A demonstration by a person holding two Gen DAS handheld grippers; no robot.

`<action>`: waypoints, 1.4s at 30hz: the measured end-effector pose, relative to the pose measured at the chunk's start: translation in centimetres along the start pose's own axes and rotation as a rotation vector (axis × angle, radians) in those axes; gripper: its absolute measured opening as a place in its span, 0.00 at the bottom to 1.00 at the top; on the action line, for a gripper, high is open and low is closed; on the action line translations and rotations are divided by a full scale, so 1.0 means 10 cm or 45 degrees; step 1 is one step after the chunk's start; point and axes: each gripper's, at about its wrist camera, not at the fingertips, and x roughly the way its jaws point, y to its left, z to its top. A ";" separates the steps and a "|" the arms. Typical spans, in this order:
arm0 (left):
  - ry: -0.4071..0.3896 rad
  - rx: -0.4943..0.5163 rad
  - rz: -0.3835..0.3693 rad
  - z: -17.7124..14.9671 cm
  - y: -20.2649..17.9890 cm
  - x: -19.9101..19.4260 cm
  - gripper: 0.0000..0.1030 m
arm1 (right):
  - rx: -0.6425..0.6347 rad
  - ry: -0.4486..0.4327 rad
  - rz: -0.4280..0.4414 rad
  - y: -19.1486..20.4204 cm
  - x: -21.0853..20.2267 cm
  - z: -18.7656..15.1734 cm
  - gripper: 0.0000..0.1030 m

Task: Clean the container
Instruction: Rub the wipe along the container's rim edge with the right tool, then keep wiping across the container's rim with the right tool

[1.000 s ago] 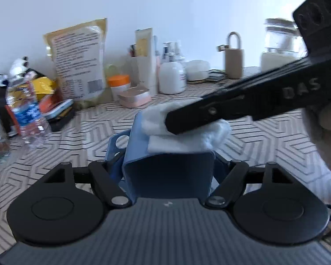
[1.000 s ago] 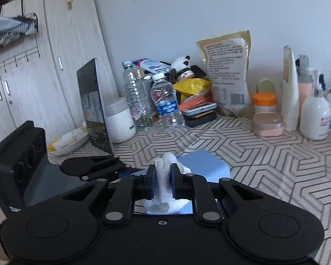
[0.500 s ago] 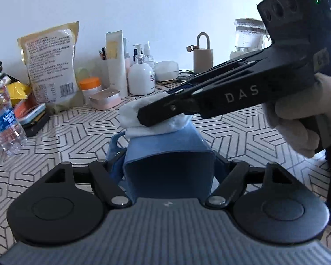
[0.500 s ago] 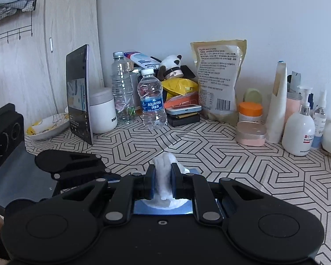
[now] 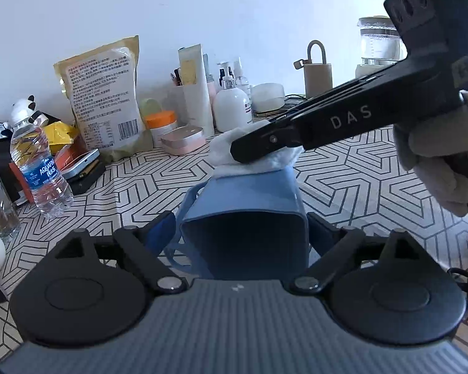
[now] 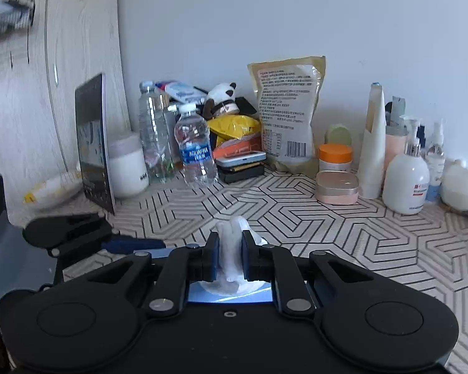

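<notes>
The right claw (image 6: pixel 230 257) covers most of the blue container (image 6: pixel 199 294); the cabinet (image 6: pixel 46 62) at left is motion-blurred.

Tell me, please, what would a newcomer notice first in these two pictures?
First the blue container, lying on its side between the fingers of the left gripper, its open mouth toward the camera. Next the right gripper, shut on a white cloth and pressing it on the container's upper side. Behind them, a crowd of bottles, jars and a large pouch stands along the wall on the patterned table.
</notes>
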 end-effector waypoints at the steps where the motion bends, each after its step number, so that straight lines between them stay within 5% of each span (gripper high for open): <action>1: -0.002 -0.002 -0.003 0.00 0.01 0.00 0.86 | 0.012 -0.007 0.012 -0.02 0.00 -0.01 0.16; 4: -0.011 0.007 -0.026 -0.01 0.01 -0.01 0.78 | 0.002 -0.014 0.055 0.01 -0.02 -0.03 0.18; 9: -0.006 0.020 -0.021 0.00 -0.01 0.00 0.76 | 0.114 -0.010 0.322 -0.03 -0.02 -0.07 0.18; 19: -0.007 0.006 -0.015 0.00 0.01 0.00 0.76 | 0.078 -0.034 0.106 -0.11 -0.06 -0.08 0.15; 23: -0.006 0.006 -0.013 0.00 0.02 0.00 0.77 | 0.066 -0.038 0.116 -0.09 -0.09 -0.10 0.16; 31: -0.006 0.012 -0.010 -0.01 0.01 0.00 0.77 | 0.100 -0.024 0.313 -0.09 -0.11 -0.13 0.16; 37: -0.006 0.023 -0.005 -0.01 0.04 0.00 0.77 | 0.100 -0.040 0.163 -0.14 -0.09 -0.11 0.15; 42: -0.005 0.034 0.003 -0.01 -0.01 -0.01 0.77 | 0.076 -0.037 0.146 -0.14 -0.10 -0.11 0.16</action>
